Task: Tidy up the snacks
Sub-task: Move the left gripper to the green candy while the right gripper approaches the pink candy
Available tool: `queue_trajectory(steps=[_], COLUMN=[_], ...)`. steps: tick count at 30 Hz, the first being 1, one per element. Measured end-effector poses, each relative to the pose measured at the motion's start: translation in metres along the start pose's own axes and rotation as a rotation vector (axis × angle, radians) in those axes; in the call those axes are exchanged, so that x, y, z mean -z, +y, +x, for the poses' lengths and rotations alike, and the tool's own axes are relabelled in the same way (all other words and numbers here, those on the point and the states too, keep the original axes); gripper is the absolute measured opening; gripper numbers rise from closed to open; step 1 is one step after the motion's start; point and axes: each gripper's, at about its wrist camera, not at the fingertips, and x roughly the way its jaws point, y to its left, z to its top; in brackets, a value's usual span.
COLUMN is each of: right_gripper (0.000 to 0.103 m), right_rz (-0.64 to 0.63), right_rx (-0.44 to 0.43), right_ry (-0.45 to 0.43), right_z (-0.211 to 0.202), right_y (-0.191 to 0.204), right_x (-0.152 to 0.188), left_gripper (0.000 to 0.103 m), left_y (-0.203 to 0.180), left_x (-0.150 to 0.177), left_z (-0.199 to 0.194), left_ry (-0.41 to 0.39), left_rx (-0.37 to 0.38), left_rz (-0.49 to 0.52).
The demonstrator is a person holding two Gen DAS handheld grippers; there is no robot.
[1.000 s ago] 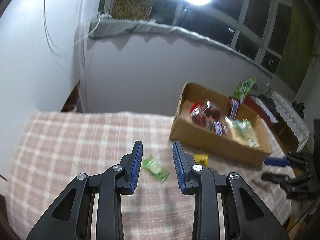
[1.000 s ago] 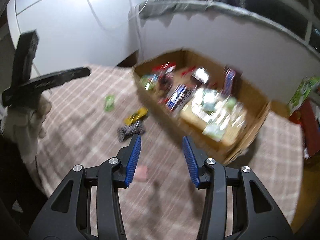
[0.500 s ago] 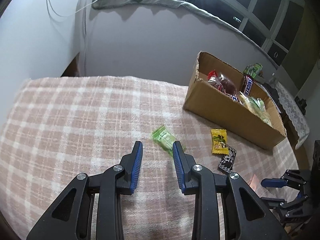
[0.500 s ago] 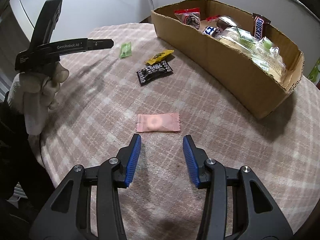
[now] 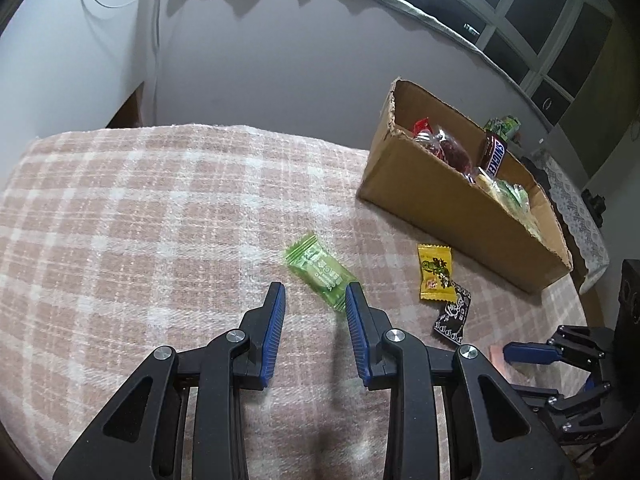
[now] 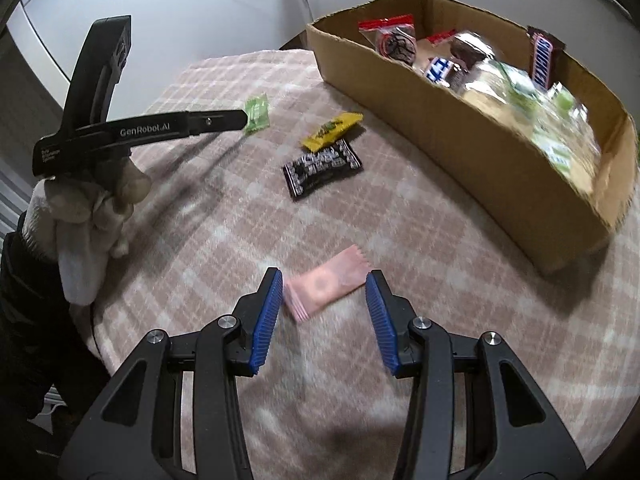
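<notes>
Left gripper (image 5: 315,300) is being held spread over the green candy (image 5: 319,271). Right gripper (image 6: 325,294), also spread, is being held around the pink wrapper (image 6: 326,283), contact seemingly lacking; cardboard box (image 6: 476,136) nearby.

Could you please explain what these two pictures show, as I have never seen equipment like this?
There is no robot here: a person holds a two-finger gripper in each hand, and each gripper carries a camera looking along its blue-padded fingers. One picture is from the left gripper, the other from the right gripper. In the right view you also see the left one from the side, held by a gloved hand.

On a checked cloth stands a cardboard box filled with snacks. Four snacks lie loose: a green candy, a yellow packet, a black packet and a pink packet.

Nothing is held. Both grippers are open, the left at the green candy, the right around the pink packet.
</notes>
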Motion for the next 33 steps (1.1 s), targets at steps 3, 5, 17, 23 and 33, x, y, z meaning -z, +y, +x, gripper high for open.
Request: queue_trajectory(steps=[3,5,17,23,33], right_gripper=[0.045,0.046,0.046,0.046,0.046], right_rz=[-0.026,-0.049,-0.171,-0.164,-0.154], right_rx=[0.021,0.046,0.176,0.199,0.208], right_ry=[-0.007,-0.013,-0.016,-0.019,-0.015], right_z=[0.006,0.01,0.019,0.011,0.004], right_y=[0.005,0.009,0.025,0.015,0.008], right_x=[-0.007,-0.011,-0.013,-0.006,-0.002], left_gripper=[0.029,0.03,0.036,0.036,0.036], left_y=[0.003,0.003,-0.018,-0.03,-0.034], left_x=[-0.002,-0.004,-0.012,-0.012,-0.003], left_z=[0.001,0.002,0.014,0.021,0.018], left_ry=[0.002,0.002,-0.007,-0.011,-0.015], left_rx=[0.008,0.011,-0.085,-0.144,-0.171], left_rz=[-0.013,-0.015,0.067,0.133,0.208])
